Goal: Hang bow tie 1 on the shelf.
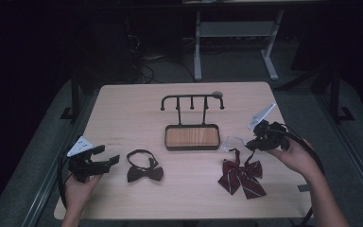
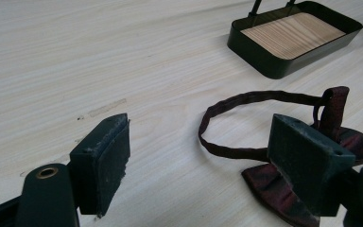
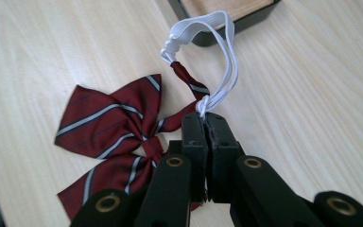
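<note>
The right gripper (image 3: 207, 124) has its jaws squeezed tight on the white band (image 3: 227, 61) of the striped red bow (image 3: 108, 142). The band is pulled up off the desk (image 1: 123, 104), and the bow lies on the wood below it, near the person's side. The left gripper (image 2: 208, 156) has its jaws wide apart with nothing in them. A dark bow tie (image 1: 144, 171) lies flat just beside it. A black rack (image 1: 192, 100) with 1 wooden tray (image 1: 192, 137) stands in the middle.
</note>
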A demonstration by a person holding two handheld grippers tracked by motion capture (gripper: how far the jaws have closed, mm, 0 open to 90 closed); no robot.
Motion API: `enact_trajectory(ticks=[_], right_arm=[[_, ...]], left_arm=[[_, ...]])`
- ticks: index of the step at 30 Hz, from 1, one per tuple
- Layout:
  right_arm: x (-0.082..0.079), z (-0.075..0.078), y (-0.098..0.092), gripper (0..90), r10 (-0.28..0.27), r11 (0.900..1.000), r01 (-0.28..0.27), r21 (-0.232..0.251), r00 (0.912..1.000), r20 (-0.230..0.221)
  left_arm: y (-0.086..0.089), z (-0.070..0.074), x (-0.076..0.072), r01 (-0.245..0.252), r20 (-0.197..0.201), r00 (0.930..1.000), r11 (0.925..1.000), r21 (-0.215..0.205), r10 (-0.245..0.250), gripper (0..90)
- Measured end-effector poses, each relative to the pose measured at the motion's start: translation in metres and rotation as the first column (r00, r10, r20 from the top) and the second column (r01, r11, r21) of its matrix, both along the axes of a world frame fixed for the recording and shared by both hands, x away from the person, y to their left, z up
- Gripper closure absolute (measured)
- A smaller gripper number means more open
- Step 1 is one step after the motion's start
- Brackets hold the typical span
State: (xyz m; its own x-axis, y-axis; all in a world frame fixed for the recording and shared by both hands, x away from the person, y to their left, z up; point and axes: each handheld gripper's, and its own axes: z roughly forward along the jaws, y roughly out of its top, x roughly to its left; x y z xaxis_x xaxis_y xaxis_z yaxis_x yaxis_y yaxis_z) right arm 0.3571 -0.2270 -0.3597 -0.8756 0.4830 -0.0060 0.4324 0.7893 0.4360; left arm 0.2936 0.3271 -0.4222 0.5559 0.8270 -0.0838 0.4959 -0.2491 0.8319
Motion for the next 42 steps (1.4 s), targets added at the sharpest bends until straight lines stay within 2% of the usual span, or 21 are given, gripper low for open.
enact_trajectory(ticks=[6, 13, 18, 36, 42], right_arm=[[-0.002, 0.012, 0.002, 87.4, 0.022, 1.000, -0.022, -0.012, 0.9997, -0.001], [-0.008, 0.036, 0.002, 87.4, 0.047, 0.999, -0.047, -0.002, 0.9984, 0.032], [-0.008, 0.046, 0.004, 87.4, 0.050, 0.999, -0.049, -0.008, 0.9977, 0.047], [0.002, 0.087, 0.026, 87.6, 0.082, 0.996, -0.079, -0.028, 0.9913, 0.103], [0.011, 0.098, 0.034, 87.5, 0.090, 0.995, -0.086, -0.039, 0.9895, 0.113]], left_arm=[[0.000, 0.000, 0.000, -0.005, 0.000, 1.0000, 1.0000, -0.005, 0.005, 21.3], [0.001, 0.000, 0.000, 0.002, 0.005, 1.0000, 1.0000, 0.002, -0.002, 21.4], [0.001, 0.000, 0.000, 0.002, 0.003, 1.0000, 1.0000, 0.002, -0.002, 21.4], [0.001, 0.001, -0.001, -0.009, 0.010, 0.9999, 0.9998, -0.017, 0.009, 21.5], [0.001, 0.001, -0.001, -0.002, 0.012, 0.9999, 1.0000, -0.007, 0.002, 21.8]])
